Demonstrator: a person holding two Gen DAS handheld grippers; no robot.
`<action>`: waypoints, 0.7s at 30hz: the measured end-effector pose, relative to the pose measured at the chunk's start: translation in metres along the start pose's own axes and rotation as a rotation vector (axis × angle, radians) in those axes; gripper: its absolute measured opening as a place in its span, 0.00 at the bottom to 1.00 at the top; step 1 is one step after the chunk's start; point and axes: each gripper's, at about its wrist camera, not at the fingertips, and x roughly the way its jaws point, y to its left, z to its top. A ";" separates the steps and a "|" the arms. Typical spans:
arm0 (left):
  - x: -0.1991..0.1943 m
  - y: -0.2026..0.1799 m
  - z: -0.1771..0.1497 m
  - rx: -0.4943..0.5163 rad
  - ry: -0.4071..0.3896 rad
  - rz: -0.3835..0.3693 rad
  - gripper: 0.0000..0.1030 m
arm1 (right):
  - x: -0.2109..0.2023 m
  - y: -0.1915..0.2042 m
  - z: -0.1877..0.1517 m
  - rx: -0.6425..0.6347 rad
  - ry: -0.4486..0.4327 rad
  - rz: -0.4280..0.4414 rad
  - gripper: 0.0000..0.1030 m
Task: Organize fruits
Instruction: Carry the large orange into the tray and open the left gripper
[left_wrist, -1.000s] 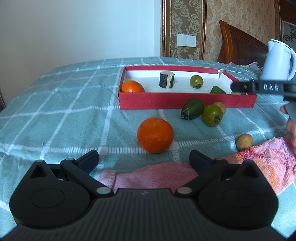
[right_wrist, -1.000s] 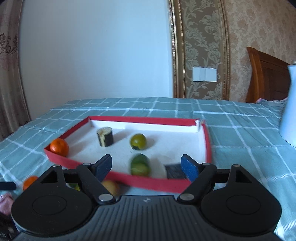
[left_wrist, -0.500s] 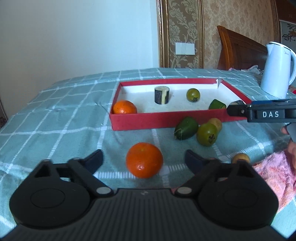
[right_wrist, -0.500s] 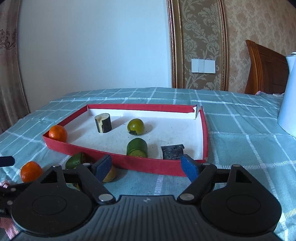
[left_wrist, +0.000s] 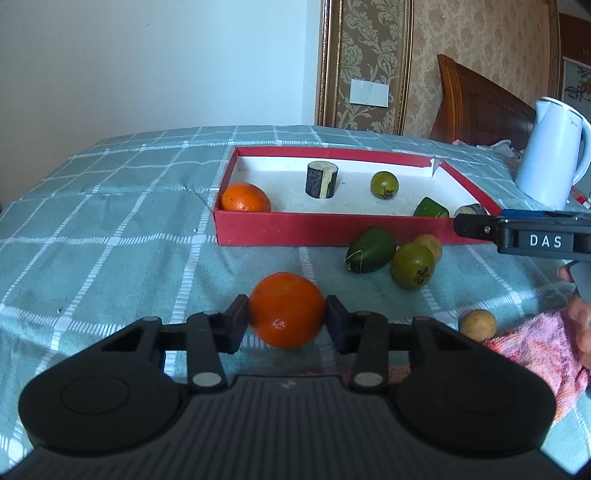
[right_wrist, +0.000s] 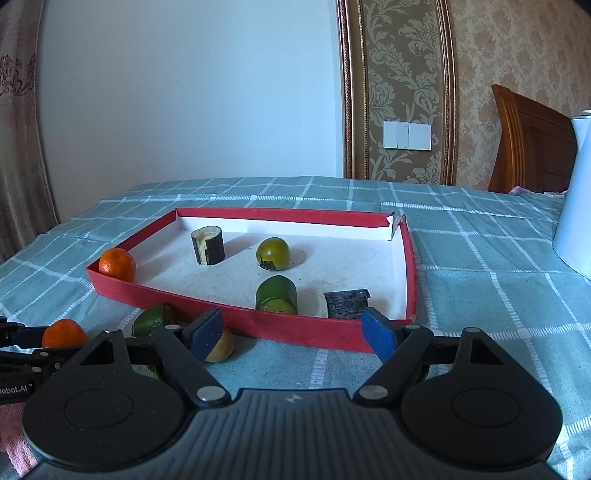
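Note:
An orange (left_wrist: 286, 308) sits on the green checked cloth in front of the red tray (left_wrist: 295, 229). My left gripper (left_wrist: 287, 317) is closing on this orange, and both pads touch its sides. The right wrist view shows the same orange (right_wrist: 63, 333) at the far left. In the tray lie another orange (left_wrist: 245, 197), a dark cut cylinder (left_wrist: 322, 180), a green tomato (left_wrist: 384, 184) and two cut pieces. My right gripper (right_wrist: 291, 332) stands open at the tray's near wall (right_wrist: 295, 328), with nothing between its fingers.
Loose on the cloth are a green avocado-like fruit (left_wrist: 370, 250), a round green fruit (left_wrist: 412, 266), a tan fruit (left_wrist: 428, 245) and a small tan ball (left_wrist: 477, 325). A pink towel (left_wrist: 532, 350) lies at the right. A white kettle (left_wrist: 550, 158) stands beyond the tray.
My left gripper came forward around the orange, and its jaws went from wide open to touching the fruit. The right gripper drew back a little from the tray early on, then stayed still.

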 end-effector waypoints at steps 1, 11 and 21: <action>0.000 0.000 0.000 -0.004 0.000 0.000 0.39 | 0.000 0.000 0.000 0.001 0.001 -0.001 0.80; -0.009 0.001 0.028 -0.006 -0.047 -0.012 0.39 | 0.001 0.000 0.000 -0.002 0.008 0.000 0.80; 0.025 -0.012 0.072 0.013 -0.095 -0.007 0.39 | 0.004 0.002 -0.002 -0.013 0.016 -0.010 0.80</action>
